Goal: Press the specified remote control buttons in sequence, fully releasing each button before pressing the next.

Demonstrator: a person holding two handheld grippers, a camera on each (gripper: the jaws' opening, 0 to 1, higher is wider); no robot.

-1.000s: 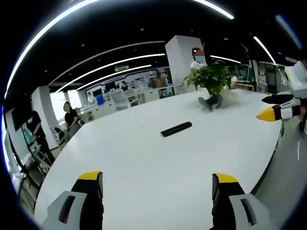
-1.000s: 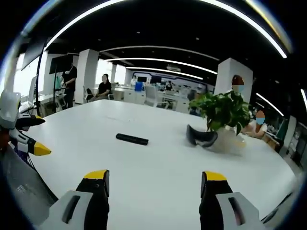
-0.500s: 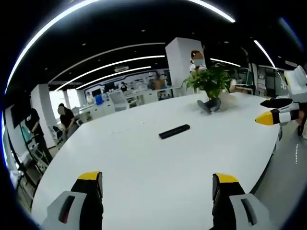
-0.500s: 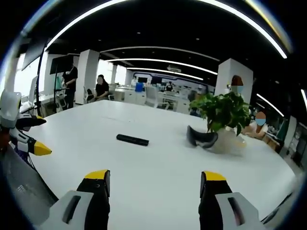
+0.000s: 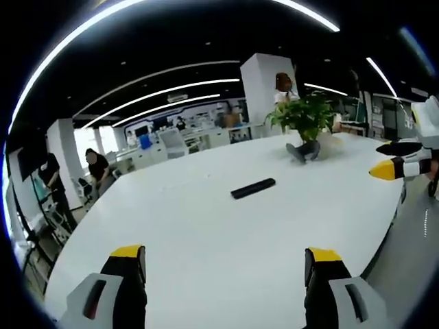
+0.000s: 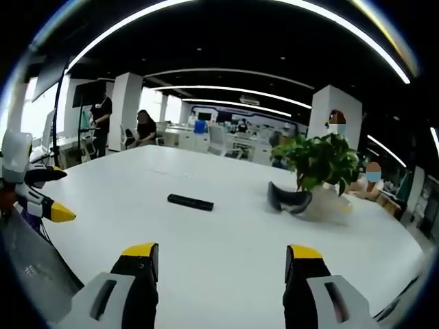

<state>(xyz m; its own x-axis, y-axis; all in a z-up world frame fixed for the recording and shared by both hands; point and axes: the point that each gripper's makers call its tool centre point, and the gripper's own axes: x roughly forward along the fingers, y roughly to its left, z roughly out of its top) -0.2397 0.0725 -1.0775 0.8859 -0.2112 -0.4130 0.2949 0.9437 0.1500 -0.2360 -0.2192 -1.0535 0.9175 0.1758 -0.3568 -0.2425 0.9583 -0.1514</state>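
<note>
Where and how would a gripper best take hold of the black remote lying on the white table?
The remote is a slim bar lying flat on the table. Likely best: come from above and close the jaws across its narrow width, near the end toward the left gripper, leaving the rest free. Buttons are too small to make out.

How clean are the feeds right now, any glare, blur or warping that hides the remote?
Left gripper view: fisheye bends the table edge and ceiling light strips; the remote is small but sharp, dark on white, no glare on it. Right gripper view: same warping, the remote is crisp, the plant is clear, and its white pot looks slightly washed out.
</note>
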